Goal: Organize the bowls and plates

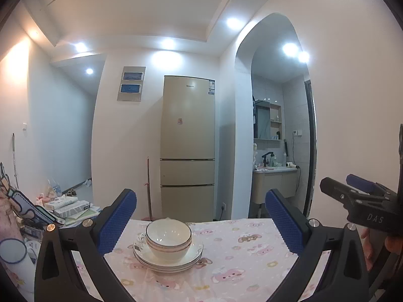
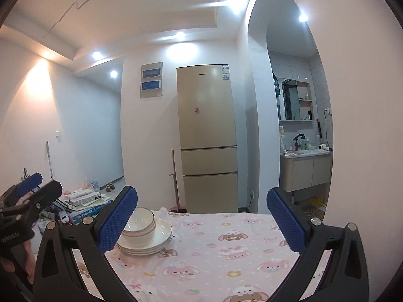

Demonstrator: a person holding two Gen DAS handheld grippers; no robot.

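White bowls with a thin rim line sit nested on a stack of white plates on the table with a pink cartoon cloth. My left gripper is open and empty, held back from the stack, which lies between its blue fingers. In the right wrist view the bowls and plates sit at the left, partly behind the left finger. My right gripper is open and empty, to the right of the stack. Each gripper shows at the edge of the other's view.
A gold fridge stands against the far wall beyond the table. A pile of books and boxes lies left of the table. An arched doorway to a washroom with a sink cabinet is at the right.
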